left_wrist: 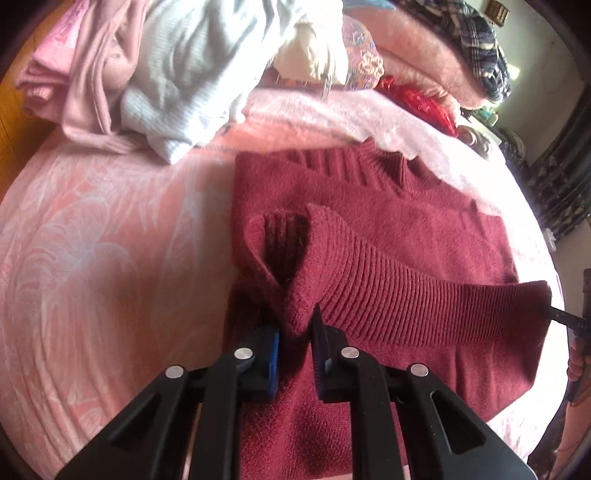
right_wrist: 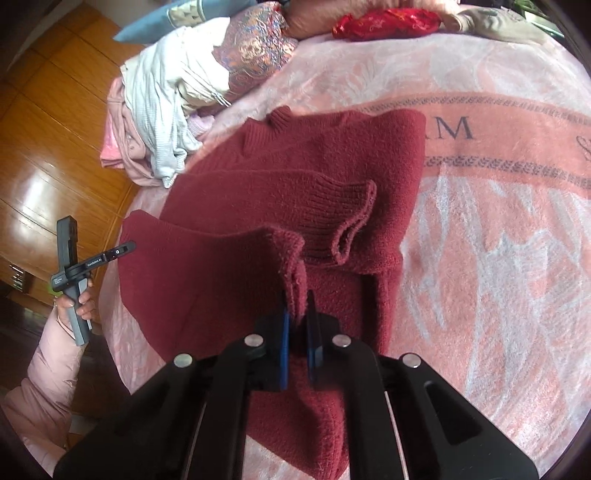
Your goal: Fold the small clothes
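Observation:
A dark red knitted sweater (left_wrist: 413, 206) lies on the pink blanket, collar at the far end, sleeves folded over its body. My left gripper (left_wrist: 297, 325) is shut on the sweater's ribbed bottom hem and holds it lifted. My right gripper (right_wrist: 297, 306) is shut on the other corner of the same hem (right_wrist: 291, 266), also lifted. A sleeve cuff (right_wrist: 354, 229) lies on the sweater body just beyond. The left gripper also shows at the left edge of the right wrist view (right_wrist: 125, 248), and the right gripper at the right edge of the left wrist view (left_wrist: 561, 315).
A pink patterned blanket (right_wrist: 498, 229) covers the bed. A heap of white and pink clothes (left_wrist: 166, 85) lies at the far left, with pillows and a red bag (right_wrist: 384, 22) behind. Wooden floor (right_wrist: 48, 147) lies beyond the bed's left edge.

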A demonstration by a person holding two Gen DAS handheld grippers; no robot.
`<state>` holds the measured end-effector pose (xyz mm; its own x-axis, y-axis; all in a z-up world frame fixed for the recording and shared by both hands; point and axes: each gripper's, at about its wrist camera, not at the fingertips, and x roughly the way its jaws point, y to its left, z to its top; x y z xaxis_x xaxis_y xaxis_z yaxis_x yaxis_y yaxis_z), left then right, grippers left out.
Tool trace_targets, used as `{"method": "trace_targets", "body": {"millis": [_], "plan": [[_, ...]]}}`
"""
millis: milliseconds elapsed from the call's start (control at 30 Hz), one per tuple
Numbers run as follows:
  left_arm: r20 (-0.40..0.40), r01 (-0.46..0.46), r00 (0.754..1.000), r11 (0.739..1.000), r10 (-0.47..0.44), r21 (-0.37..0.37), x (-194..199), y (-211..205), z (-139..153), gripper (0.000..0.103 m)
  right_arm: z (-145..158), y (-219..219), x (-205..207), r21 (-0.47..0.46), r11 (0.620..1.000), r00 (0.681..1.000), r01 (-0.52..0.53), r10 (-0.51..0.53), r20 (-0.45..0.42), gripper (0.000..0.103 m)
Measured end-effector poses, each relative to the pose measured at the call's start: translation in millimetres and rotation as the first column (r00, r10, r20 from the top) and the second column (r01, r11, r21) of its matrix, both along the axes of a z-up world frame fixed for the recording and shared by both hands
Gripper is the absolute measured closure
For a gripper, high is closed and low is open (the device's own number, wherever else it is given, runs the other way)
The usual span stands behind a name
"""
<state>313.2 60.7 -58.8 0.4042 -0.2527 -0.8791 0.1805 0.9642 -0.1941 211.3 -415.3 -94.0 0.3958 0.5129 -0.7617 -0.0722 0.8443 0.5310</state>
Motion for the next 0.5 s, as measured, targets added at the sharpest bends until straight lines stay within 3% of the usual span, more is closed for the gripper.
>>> {"method": "trace_targets", "body": {"millis": [267, 500], "plan": [[0.083, -0.069, 0.994, 0.997, 0.072, -0.04, 37, -7, 40, 0.089, 44, -15, 33, 0.005, 0.998, 0.995, 0.068, -0.068, 0.075, 0.097], [0.13, -0.105, 0.986, 0.994, 0.105, -0.009, 104, -30, 53, 0.089, 58, -29, 110, -0.058, 0.986, 0.985, 0.157, -0.152, 0.082, 0.097]]}}
